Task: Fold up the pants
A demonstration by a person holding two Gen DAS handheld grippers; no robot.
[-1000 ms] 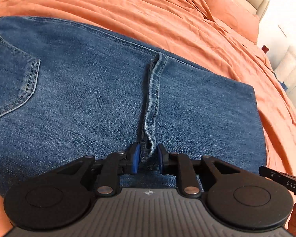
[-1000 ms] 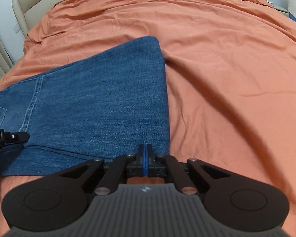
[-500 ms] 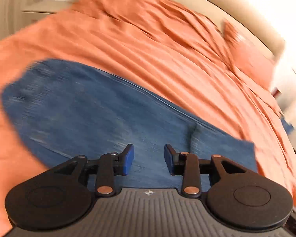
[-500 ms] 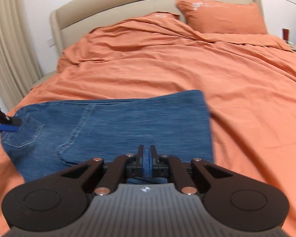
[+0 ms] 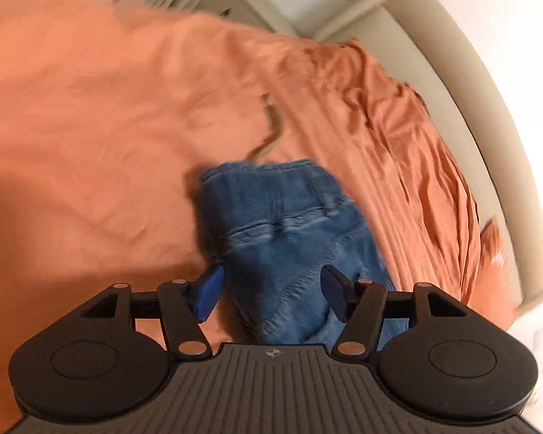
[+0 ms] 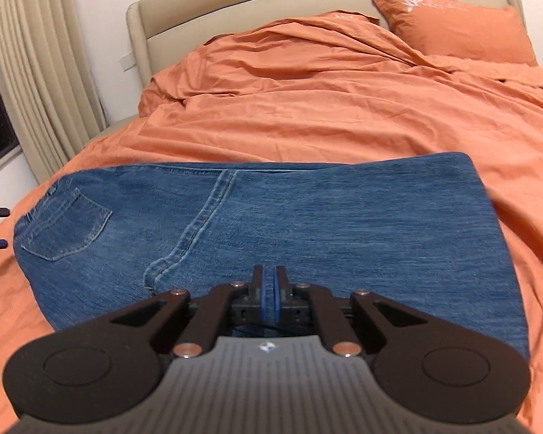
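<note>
**Jeans folded on the bed, your left jaws opening, your right jaws shut**

Your left gripper hangs over the waistband end of the jeans, and its jaws are opening. The blue pads stand well apart, denim lies below the gap between them, and neither pad presses on it. That view is blurred, so the stitching near the waistband is hard to make out.

Your right gripper sits over the near edge of the jeans, its two blue pads drawn together with only a sliver between them. You cannot tell from this view whether any cloth is caught there.

The jeans lie folded across the orange duvet, back pocket at the left end, fold edge at the right. An orange pillow with a pale printed mark, too small to read, leans at the beige headboard. Cream curtains hang at the left. A small emblem shows on each gripper body; no readable writing.
</note>
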